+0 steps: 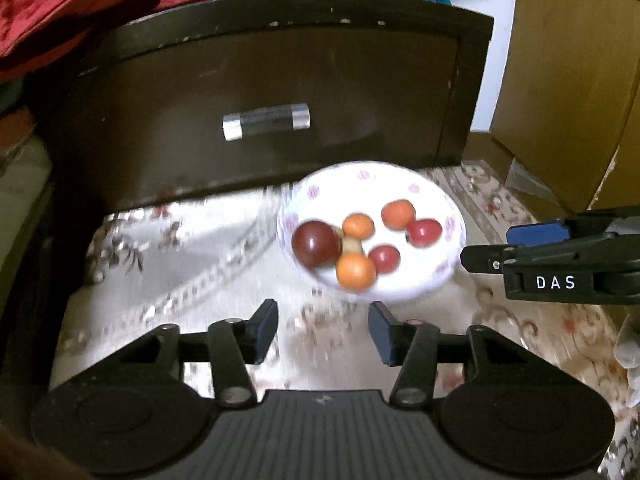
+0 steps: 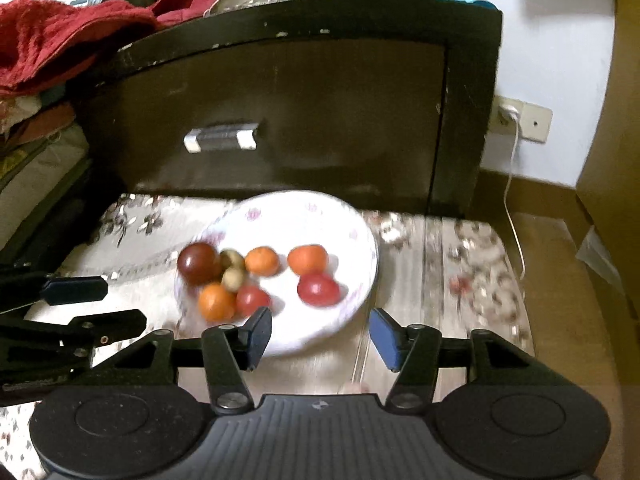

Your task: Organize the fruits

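A white plate (image 1: 360,190) (image 2: 288,220) with a pink flower rim sits on the floral-covered table. It holds a dark red round fruit (image 1: 316,244) (image 2: 199,263), three orange fruits such as one (image 1: 356,272) (image 2: 216,302), two red ones (image 1: 424,233) (image 2: 318,289) and small tan pieces (image 2: 233,270). My left gripper (image 1: 323,320) (image 2: 124,304) is open and empty, just short of the plate's near edge. My right gripper (image 2: 320,328) (image 1: 488,246) is open too, with nothing between its fingers. It hangs over the plate's near rim, to the right of the left gripper.
A dark wooden drawer unit (image 1: 260,72) with a silver handle (image 1: 266,121) stands right behind the plate, with red cloth (image 1: 60,20) piled on top. Cardboard boxes (image 1: 568,92) stand at the right. A wall socket with a white cable (image 2: 514,152) is at the back right.
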Demonstrator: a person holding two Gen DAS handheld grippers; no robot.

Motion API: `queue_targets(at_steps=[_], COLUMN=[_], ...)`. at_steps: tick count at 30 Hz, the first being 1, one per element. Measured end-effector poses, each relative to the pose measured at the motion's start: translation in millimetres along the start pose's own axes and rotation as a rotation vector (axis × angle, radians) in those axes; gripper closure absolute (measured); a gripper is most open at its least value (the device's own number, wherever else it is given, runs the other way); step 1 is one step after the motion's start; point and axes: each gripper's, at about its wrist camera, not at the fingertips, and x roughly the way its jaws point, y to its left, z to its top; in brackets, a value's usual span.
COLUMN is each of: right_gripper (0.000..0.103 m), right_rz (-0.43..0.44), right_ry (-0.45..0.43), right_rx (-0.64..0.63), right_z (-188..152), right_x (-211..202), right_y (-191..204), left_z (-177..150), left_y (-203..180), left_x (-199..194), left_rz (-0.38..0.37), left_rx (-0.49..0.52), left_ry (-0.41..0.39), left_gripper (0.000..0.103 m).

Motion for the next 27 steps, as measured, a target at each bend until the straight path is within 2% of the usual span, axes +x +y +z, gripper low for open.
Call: queue_targets(at_steps=[4,8,11,19,27], right_gripper=[0.051,0.051,0.050,0.047,0.046], right_rz=[0.010,0.010,0.015,0.028,0.030], right_ry=[0.007,-0.010,-0.014,-0.003,-0.010], right_rx=[0.006,-0.007,0.002,-0.012,-0.018], right_z=[-15,-27,-35,-57,-70], right_x=[-14,-30,-42,-63,-77], right_y=[9,16,18,30,37], left_z=[-22,-41,-52,-67,-79], left_y=[-4,-7,-5,-12,-13], left_x=[-15,-23,-30,-55,-64], left_rz=[0.016,0.069,0.072,0.124,0.153], left_rx=[-0.030,-0.044,-0.090,-0.124,-0.135], left_ry=[-0.002,0.018,0.024,-0.013,-0.013], left_gripper=[0.034,0.032,0.029,0.008,0.001])
